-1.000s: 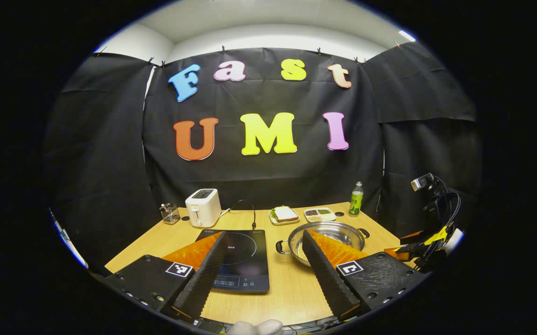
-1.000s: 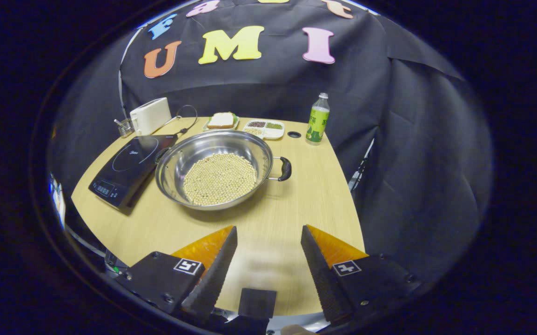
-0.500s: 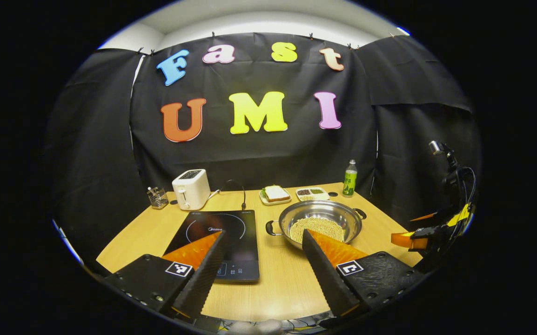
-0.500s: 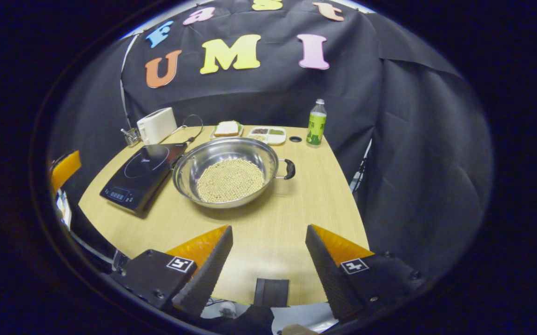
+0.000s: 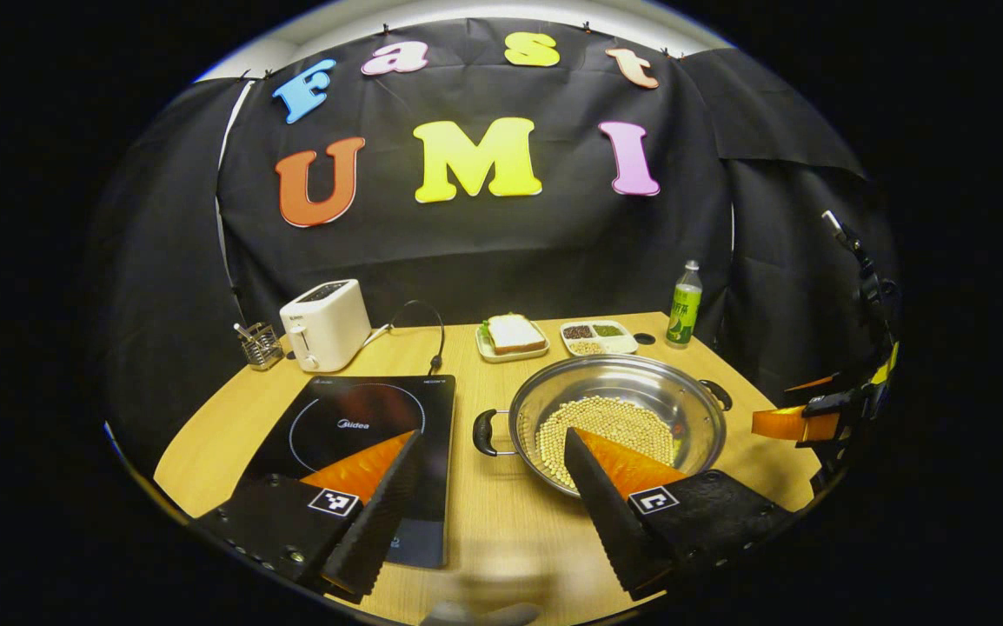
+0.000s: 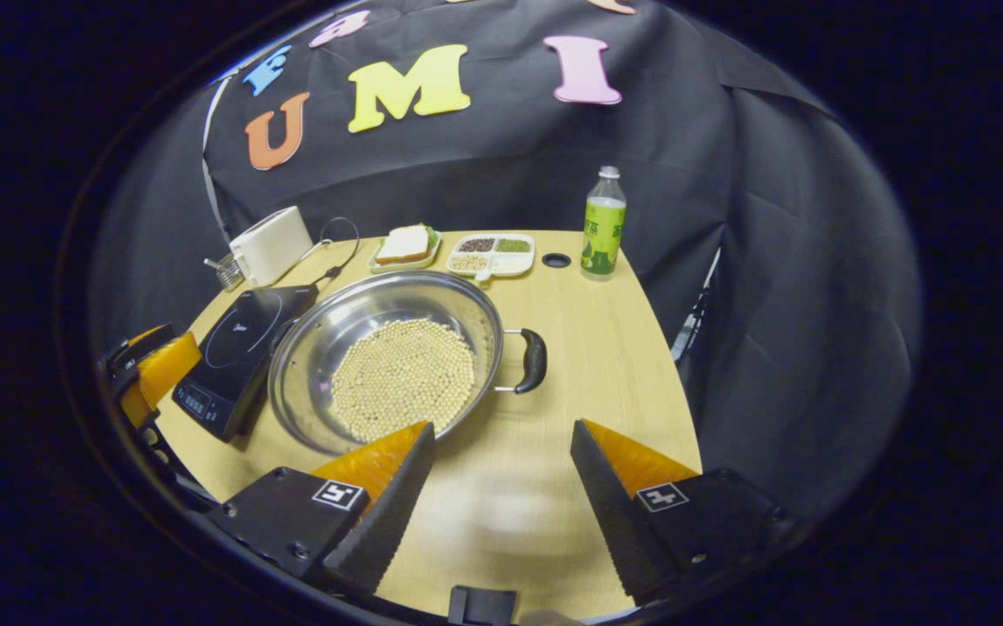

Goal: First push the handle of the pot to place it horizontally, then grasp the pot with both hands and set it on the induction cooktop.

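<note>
Both hand-held grippers hover wide apart above the surface (image 6: 606, 348), holding nothing. The left hand-held gripper (image 5: 493, 452) sits between cooktop (image 5: 362, 435) and pot (image 5: 619, 409); the right hand-held gripper (image 6: 501, 443) faces the pot's (image 6: 380, 356) handle (image 6: 533, 360).

Toaster (image 5: 325, 323), sandwich plate (image 5: 513, 337), bottle (image 5: 686, 304) at table's (image 5: 501, 530) back.

The left gripper view is looking across the bench (image 5: 467, 539) from its near edge toward the back wall. The right gripper view is looking down from the right, closer. Both are sharing the pot (image 5: 619, 417) (image 6: 384, 361) and cooktop (image 5: 362, 435) (image 6: 236, 348).
</note>
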Demonstrator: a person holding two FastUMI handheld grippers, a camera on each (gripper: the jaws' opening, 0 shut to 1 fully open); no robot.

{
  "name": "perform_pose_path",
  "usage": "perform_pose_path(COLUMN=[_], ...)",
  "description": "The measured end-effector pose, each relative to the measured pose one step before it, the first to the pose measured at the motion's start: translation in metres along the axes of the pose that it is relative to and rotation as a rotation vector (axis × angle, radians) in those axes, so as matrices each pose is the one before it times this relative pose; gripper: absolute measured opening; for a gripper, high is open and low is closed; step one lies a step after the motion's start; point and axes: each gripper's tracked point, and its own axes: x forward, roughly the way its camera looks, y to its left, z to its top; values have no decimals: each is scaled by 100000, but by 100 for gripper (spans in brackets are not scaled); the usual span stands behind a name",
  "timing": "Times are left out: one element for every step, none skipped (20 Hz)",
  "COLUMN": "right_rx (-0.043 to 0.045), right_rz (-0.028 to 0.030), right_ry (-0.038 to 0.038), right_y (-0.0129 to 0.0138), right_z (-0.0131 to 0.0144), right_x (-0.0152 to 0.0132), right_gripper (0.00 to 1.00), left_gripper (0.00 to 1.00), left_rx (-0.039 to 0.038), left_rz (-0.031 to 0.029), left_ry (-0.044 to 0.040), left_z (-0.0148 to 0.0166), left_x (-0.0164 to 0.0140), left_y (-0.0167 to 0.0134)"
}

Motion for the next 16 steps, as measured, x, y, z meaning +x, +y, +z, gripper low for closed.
perform_pose_path(right_rx=[-160, 382, 350, -200, -397, -251, -346, -108, 16, -411, -384, -248, -262, -267, -59, -197], right_rz=[724, 1154, 956, 319, 257, 132, 353, 605, 445, 258, 438, 472, 510, 427, 677, -87], right_ry=[1451, 960, 772, 917, 1296, 1028, 1532, 1184, 897, 461, 540, 785, 941, 902, 289, 501], right_y=[-168, 60, -13, -112, -217, -102, -37, -48, 36, 15, -8, 116, 71, 95, 139, 19], right_z=[391, 490, 473, 297, 198, 181, 50, -7, 147, -5, 103, 20, 55, -35, 123, 210], right_x=[1152, 1070, 1074, 1147, 1031, 837, 787, 712, 591, 434, 425, 410, 346, 214, 279, 190], right_gripper=[99, 100, 100, 100, 100, 100, 100, 100, 100, 100, 99, 100, 98, 94, 95, 92], left_gripper=[96, 97, 97, 97, 97, 97, 97, 96, 97, 97, 96, 97, 97, 95, 94, 91], left_rx=[-405, -726, 187, 853, 403, -158, 132, 212, 73, -17, 122, -364, -930, -707, -619, -536], left_rz=[1230, 619, 649, 693, 769, -321, -284, 49, -399, 14, -265, 80, -646, -337, -92, 61], left_ry=[1769, 1566, 1094, 773, 1362, 1252, 1712, 2598, 1723, 585, 1609, 1596, 1201, 1379, 1266, 1185], left_z=[-331, -345, -211, -47, -211, -283, -462, -523, -472, -136, -353, -475, -273, -246, -158, -122], left_x=[1361, 1242, 1261, 1131, 1138, 1088, 974, 701, 698, 728, 639, 543, 438, 438, 387, 354], left_y=[113, 71, 38, 166, 146, -40, -253, -161, -43, -75, -119, 66, -242, -121, -121, -4])
